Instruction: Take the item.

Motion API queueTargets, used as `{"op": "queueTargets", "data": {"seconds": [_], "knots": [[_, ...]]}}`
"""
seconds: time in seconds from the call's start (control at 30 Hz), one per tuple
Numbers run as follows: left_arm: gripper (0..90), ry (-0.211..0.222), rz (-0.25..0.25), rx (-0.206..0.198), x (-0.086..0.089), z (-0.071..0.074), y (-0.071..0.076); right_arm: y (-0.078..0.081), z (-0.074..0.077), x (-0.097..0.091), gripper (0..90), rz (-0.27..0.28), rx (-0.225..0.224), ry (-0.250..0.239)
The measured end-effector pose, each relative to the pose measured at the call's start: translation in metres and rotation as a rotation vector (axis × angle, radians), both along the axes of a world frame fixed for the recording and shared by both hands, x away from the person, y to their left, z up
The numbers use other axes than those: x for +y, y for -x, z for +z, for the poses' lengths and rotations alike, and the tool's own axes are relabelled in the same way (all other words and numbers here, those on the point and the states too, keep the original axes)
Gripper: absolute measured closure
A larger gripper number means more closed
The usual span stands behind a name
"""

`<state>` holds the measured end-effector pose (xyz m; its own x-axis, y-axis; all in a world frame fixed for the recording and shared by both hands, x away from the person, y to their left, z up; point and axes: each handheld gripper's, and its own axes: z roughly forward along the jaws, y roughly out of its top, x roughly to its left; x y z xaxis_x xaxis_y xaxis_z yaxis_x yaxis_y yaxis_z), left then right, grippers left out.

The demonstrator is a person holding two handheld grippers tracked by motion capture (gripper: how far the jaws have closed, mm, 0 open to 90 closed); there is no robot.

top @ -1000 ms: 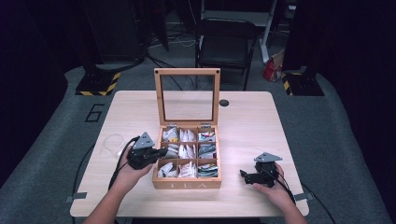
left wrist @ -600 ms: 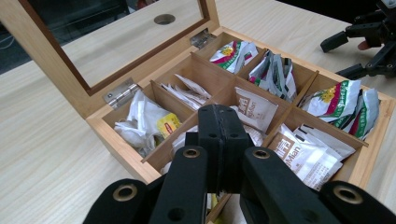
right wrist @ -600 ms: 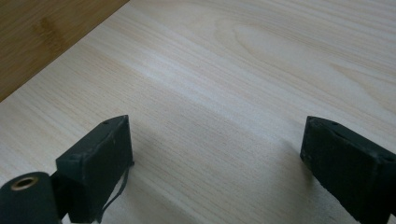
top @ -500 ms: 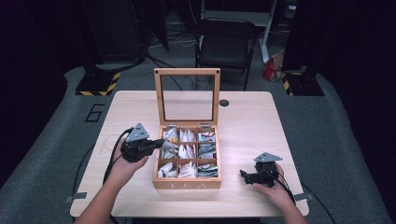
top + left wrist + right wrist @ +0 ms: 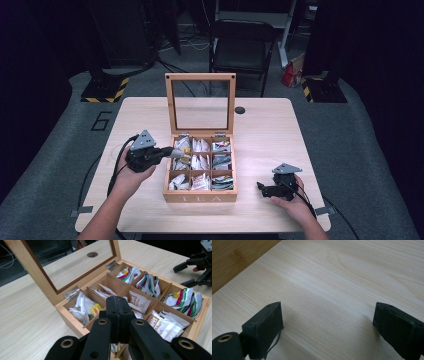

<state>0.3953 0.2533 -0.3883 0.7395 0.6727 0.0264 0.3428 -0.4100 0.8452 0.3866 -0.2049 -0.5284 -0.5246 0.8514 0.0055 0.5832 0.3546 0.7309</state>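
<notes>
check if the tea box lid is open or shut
Open: the tea box lid stands upright on its hinges, leaving the tea bags in the compartments uncovered.

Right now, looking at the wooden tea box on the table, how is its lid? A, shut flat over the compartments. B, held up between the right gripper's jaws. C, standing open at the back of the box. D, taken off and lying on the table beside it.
C: the glass-paned lid stands upright on its hinges behind the tea box, leaving the packet compartments uncovered.
</notes>
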Motion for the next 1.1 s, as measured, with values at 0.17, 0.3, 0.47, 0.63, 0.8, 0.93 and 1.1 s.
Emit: {"op": "queueTargets", "data": {"seconds": [0.17, 0.3, 0.47, 0.63, 0.8, 0.93, 1.1], "knots": [[89.9, -0.001, 0.03, -0.01, 0.013, 0.008, 0.0, 0.0, 0.0, 0.0, 8.4, 0.001, 0.0, 0.0], [89.8, 0.005, 0.055, -0.018, 0.022, 0.014, 0.001, 0.0, 0.0, 0.0, 8.4, 0.0, 0.001, -0.001], [89.9, 0.015, 0.091, -0.031, 0.036, 0.021, 0.003, 0.0, 0.0, 0.0, 8.4, 0.001, 0.002, -0.004], [89.9, 0.02, 0.122, -0.043, 0.05, 0.026, 0.003, 0.0, 0.0, 0.0, 8.4, 0.0, 0.002, -0.006], [89.9, 0.023, 0.153, -0.046, 0.065, 0.031, 0.004, 0.0, 0.0, 0.0, 8.4, 0.001, 0.002, -0.004], [89.9, 0.029, 0.174, -0.054, 0.072, 0.033, 0.006, 0.0, 0.0, 0.0, 8.4, -0.003, 0.0, -0.001], [89.9, 0.018, 0.192, -0.049, 0.081, 0.034, 0.006, 0.0, 0.0, 0.0, 8.4, 0.001, 0.0, 0.0]]}}
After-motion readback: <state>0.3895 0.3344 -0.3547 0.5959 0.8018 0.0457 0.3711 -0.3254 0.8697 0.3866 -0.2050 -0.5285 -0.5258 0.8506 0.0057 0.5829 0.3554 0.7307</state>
